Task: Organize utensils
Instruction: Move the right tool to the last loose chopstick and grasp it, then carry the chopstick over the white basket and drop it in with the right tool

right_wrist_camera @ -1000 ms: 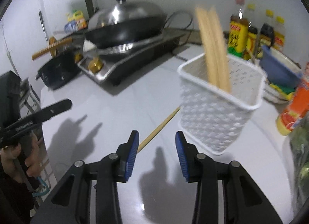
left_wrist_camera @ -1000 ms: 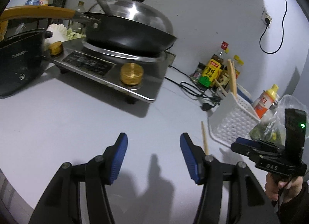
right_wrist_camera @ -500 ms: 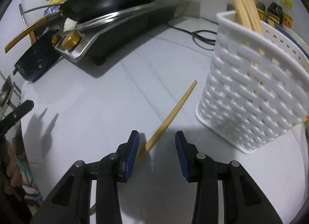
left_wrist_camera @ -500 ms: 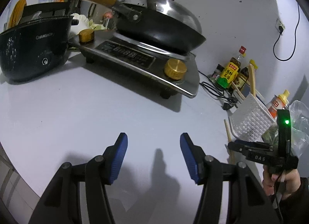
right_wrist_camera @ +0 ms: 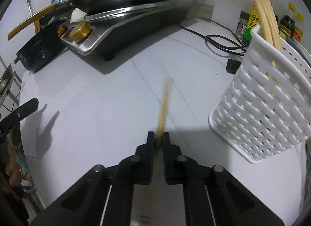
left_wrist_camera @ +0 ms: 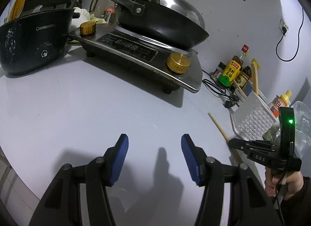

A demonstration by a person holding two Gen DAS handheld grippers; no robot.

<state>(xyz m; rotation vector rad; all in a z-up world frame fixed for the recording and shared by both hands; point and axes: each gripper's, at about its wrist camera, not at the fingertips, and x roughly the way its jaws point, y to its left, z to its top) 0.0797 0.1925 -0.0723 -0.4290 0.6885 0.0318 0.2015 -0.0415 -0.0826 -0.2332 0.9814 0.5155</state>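
Two tools: right tool just clamped chopstick (near basket), left tool gapes over bare counter.

Home kitchen, cooking corner on a pale counter.

A black wok with a steel lid and a wooden handle sits on an induction cooker with brass-coloured knobs. Beside it stands a dark electric pot. Sauce and seasoning bottles line the wall, next to a white woven utensil holder with chopsticks standing in it. A power cord trails across the counter; a second cable hangs from a wall socket. Vegetables in a plastic bag lie at the right edge.
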